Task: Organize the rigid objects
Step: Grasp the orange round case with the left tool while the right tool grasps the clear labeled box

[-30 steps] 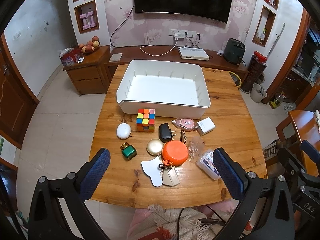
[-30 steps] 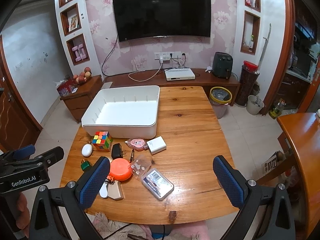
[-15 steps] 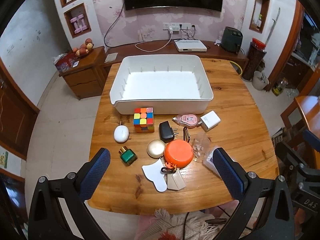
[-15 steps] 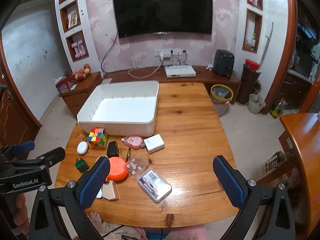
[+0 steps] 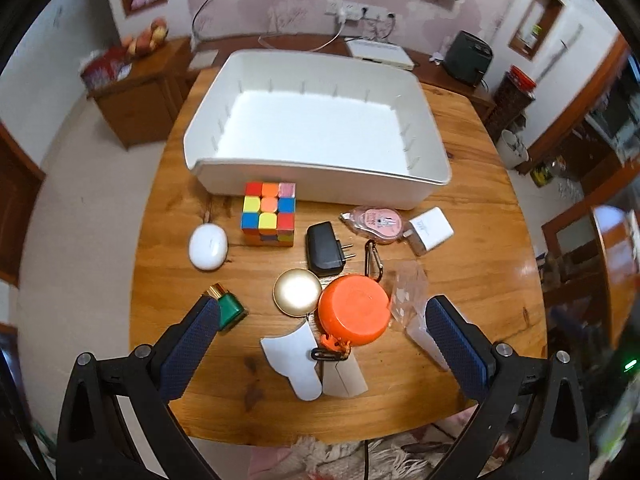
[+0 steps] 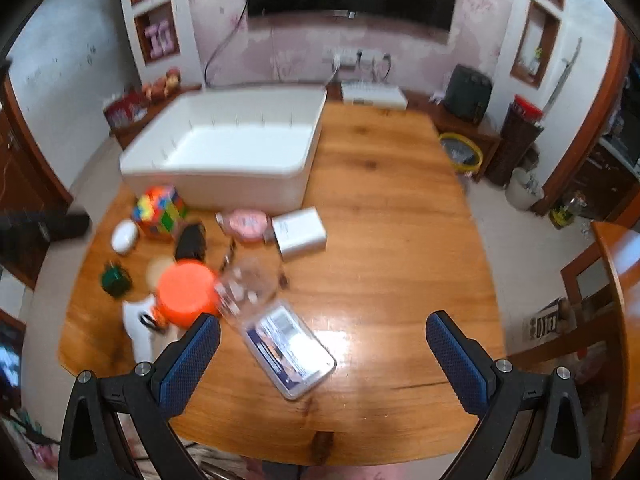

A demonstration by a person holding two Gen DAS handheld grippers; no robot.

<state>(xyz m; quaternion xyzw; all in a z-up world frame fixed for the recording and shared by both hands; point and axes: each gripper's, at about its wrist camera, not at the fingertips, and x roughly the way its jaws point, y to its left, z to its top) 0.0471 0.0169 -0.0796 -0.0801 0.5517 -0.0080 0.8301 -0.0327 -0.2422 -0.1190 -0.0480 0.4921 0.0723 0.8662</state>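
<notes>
- L gripper (image 5: 322, 316): fingers spread wide, nothing held; hovers above orange lid (image 5: 354, 309), gold disc (image 5: 297, 292) & green bottle (image 5: 229, 307) at near table edge.
- R gripper (image 6: 322, 340): fingers spread wide, nothing held; above clear case (image 6: 290, 350). View blurred.
- Step, judged: 1st pick. Advise 1 item per grasp, square to flat sides; lid overlaps keyring clip, lift clear.
- Mid: cube (image 5: 269, 214), black plug (image 5: 324, 249), white charger (image 5: 431, 230) on table, touching none.
- Far: white bin (image 5: 320, 184), 1 compartment, nothing inside.

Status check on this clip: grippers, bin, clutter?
Left gripper and right gripper open, holding nothing. White bin empty. Cube, orange lid, chargers loose on table; path clear.
</notes>
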